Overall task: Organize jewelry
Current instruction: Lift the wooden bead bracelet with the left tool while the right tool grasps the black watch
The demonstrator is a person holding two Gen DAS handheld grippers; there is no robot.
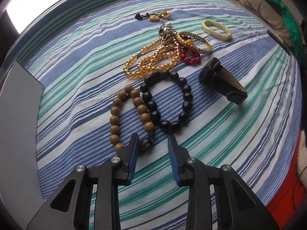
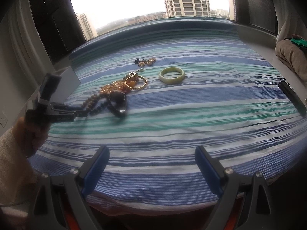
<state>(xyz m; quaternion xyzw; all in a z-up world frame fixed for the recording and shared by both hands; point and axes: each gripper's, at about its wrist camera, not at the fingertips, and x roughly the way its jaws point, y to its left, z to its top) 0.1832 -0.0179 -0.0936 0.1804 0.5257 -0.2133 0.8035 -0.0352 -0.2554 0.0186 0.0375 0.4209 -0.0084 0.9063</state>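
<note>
Jewelry lies on a striped cloth. In the left wrist view a tan bead bracelet and a black bead bracelet lie just ahead of my left gripper, which is open and empty, its left finger beside the tan bracelet's dark charm. Beyond lie amber bead strands, a red bead bracelet, a gold bangle, a pale green bangle and gold earrings. My right gripper is open and empty, well short of the green bangle.
A black cone-shaped pouch lies right of the black bracelet. A grey box stands at the cloth's left edge. A dark flat object lies at the right edge. Folded fabric sits at far right. A window is behind.
</note>
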